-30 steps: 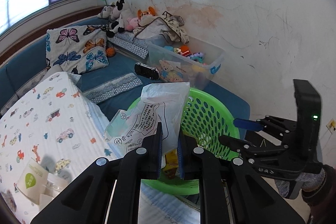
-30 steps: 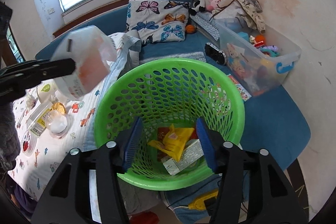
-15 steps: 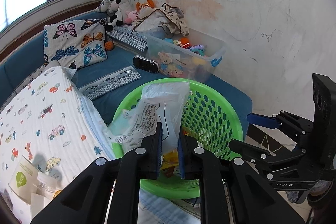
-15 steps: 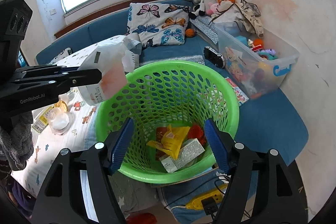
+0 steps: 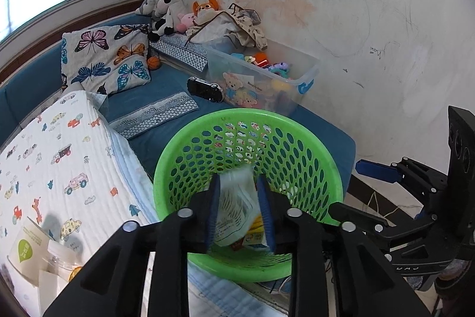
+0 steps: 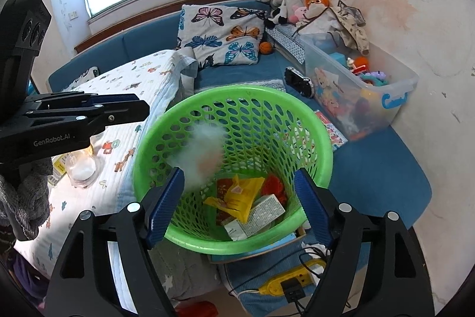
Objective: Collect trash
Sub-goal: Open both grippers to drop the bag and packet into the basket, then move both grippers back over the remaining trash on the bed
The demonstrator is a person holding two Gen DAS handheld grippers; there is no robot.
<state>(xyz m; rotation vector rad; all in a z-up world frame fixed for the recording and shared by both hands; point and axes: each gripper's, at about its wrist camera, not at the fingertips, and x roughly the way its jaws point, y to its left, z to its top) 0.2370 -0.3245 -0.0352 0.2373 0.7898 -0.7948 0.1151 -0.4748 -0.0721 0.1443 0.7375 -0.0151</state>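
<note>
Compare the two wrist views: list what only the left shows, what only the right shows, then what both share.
Only the left: the right claw from the side, and a white carton on the quilt.
Only the right: the left claw from the side, opening and empty, and a yellow power strip on the floor.
Both: the green basket and the blurred plastic bag dropping in.

blue couch [image 6: 380, 168] bears butterfly pillow [image 6: 221, 34], toy bin [image 6: 397, 85], perhaps a handheld console [image 6: 299, 82].

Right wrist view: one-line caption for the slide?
White plastic bag, blurred mid-fall, drops into the green basket as the left gripper opens; right gripper empty.
</note>
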